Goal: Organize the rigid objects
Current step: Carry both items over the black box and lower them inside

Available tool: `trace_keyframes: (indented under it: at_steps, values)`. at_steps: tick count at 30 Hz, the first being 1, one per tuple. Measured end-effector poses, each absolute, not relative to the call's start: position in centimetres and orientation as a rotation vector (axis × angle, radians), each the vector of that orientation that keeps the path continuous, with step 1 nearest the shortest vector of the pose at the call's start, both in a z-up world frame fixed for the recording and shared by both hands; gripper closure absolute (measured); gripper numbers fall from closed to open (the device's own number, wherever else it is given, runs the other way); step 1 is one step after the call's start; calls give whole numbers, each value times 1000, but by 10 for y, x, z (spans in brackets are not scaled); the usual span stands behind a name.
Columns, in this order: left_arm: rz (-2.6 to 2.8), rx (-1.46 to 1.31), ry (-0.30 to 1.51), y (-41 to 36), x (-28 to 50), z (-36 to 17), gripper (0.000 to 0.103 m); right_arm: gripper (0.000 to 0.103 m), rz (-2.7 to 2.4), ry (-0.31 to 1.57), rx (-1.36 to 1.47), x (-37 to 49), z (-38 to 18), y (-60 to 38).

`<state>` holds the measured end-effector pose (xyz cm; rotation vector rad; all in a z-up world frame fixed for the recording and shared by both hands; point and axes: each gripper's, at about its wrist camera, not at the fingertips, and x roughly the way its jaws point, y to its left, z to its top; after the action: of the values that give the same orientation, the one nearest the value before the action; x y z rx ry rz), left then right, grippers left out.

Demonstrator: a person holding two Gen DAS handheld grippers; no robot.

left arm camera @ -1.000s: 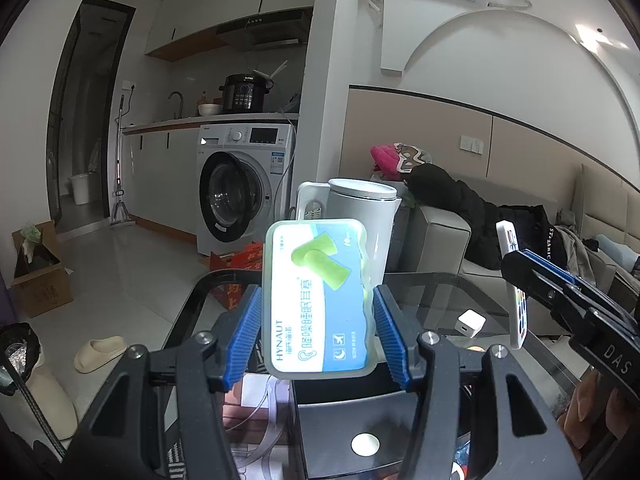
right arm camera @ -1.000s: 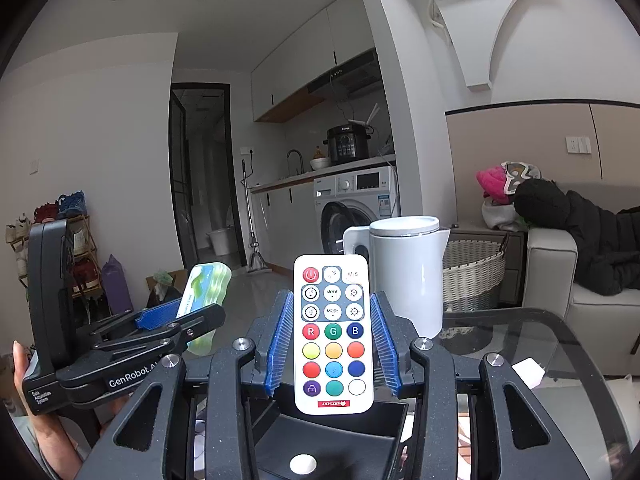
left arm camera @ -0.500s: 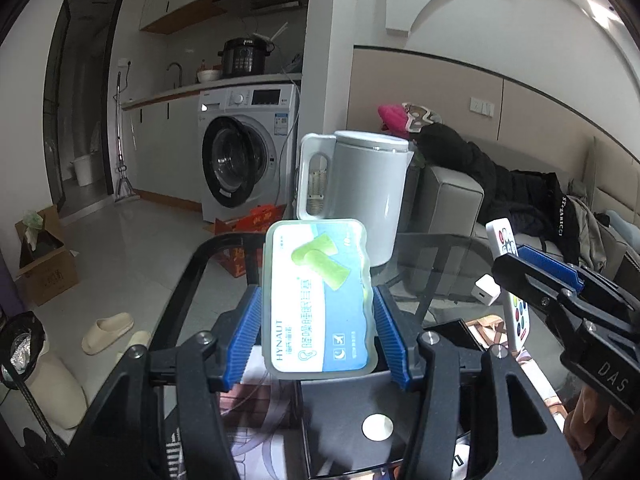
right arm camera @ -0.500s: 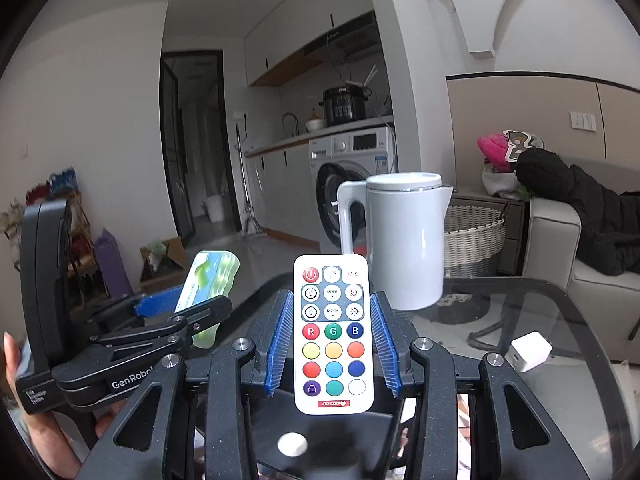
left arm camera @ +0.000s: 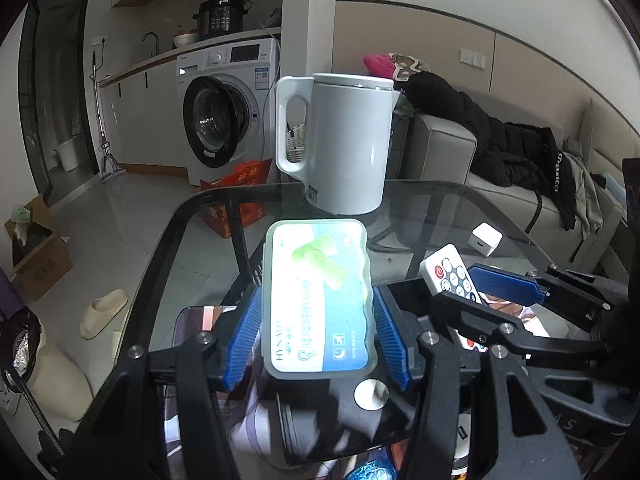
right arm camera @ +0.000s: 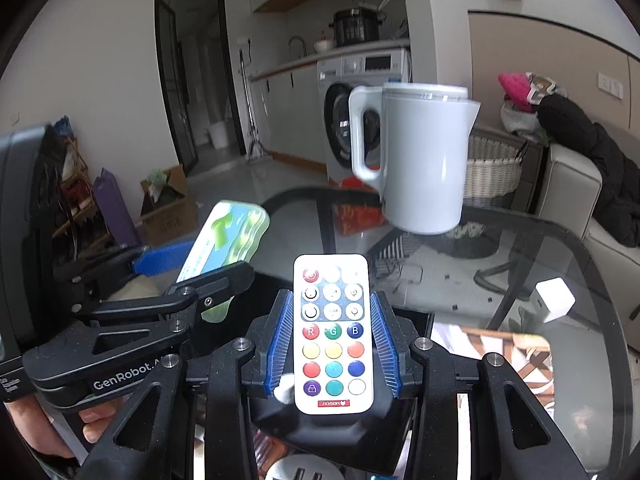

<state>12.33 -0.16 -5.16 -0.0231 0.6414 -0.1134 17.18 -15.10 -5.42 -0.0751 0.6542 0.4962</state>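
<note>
My left gripper (left arm camera: pixel 318 336) is shut on a translucent green earplug case (left arm camera: pixel 318 296) with a blue and white label, held above the glass table (left arm camera: pixel 432 208). The case also shows in the right wrist view (right arm camera: pixel 226 242), at the left. My right gripper (right arm camera: pixel 333 344) is shut on a white remote control (right arm camera: pixel 333 334) with coloured round buttons. The remote also shows in the left wrist view (left arm camera: pixel 450 274), to the right of the case. A black tray (right arm camera: pixel 340 426) lies below the right gripper.
A white electric kettle (left arm camera: pixel 340 144) stands at the table's far edge. A small white charger cube (left arm camera: pixel 485 239) lies on the glass at the right. A picture mat (right arm camera: pixel 512 356) lies on the near right. A sofa with dark clothes (left arm camera: pixel 512 148) stands behind.
Both grippers have tilted down and moved lower toward the table, each keeping its object. The kettle and the glass top now fill more of both views.
</note>
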Motion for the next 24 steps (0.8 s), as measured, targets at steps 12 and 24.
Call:
trace_keyframes:
  at_steps: [12, 24]
  values:
    - [-109, 72, 779, -15, 134, -75, 48, 64, 464, 830, -131, 185, -83, -148]
    - [-110, 105, 793, -15, 133, -72, 48, 64, 476, 868, -129, 185, -86, -147]
